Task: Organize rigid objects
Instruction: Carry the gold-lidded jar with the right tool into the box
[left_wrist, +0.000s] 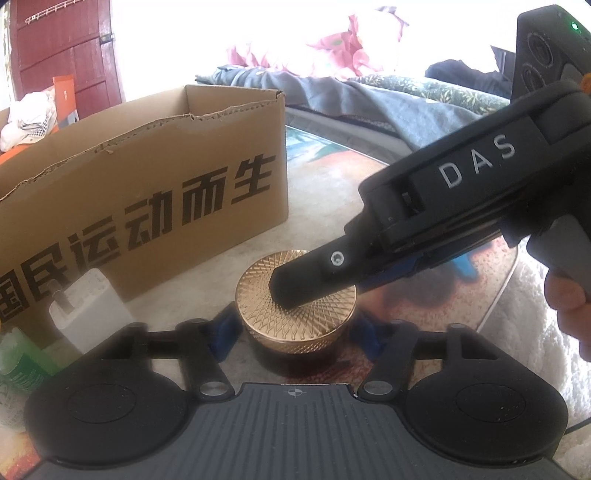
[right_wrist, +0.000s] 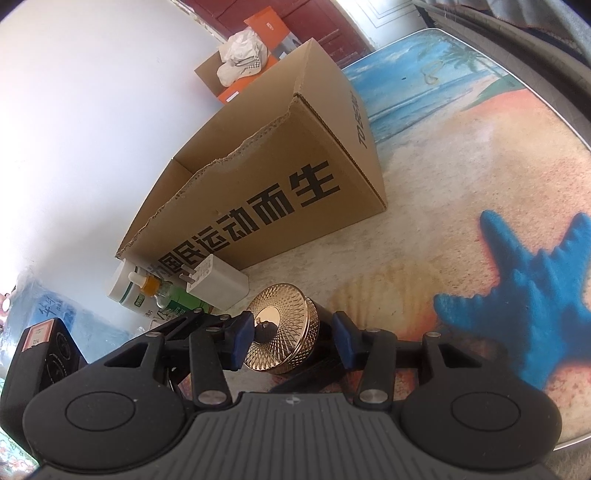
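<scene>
Table (right_wrist: 480, 155): glossy top printed with a beach scene, a blue starfish (right_wrist: 528, 306) at the right side.

Jar (left_wrist: 295, 306): dark body with a gold, finely patterned round lid, standing upright on the table just in front of the cardboard box. It sits between the fingers of both tools at once.

Left gripper (left_wrist: 295, 332): blue pads flank the jar low on either side, at or just beside its lid edge. Whether they press it cannot be told from either view.

Right gripper (right_wrist: 291, 339): reaches in from the right, one black finger (left_wrist: 310, 277) lying across the top of the gold lid. In its own view the left pad sits against the lid rim, while a gap shows before the right pad, so the jaws stand apart and nothing is clamped. A hand (left_wrist: 569, 306) holds its grip.

Cardboard box (left_wrist: 147, 177): open-topped, torn upper edge, large black Chinese lettering on the near wall; its inside is not visible.

White charger (right_wrist: 218, 284): plug prongs showing, lying just beside the box's near corner.

Green-labelled bottle (right_wrist: 147, 295): lying on its side next to the charger, with a small orange-capped vial (right_wrist: 149, 286) on top of it.

Bedding (left_wrist: 351, 85): crumpled blankets beyond the table.
</scene>
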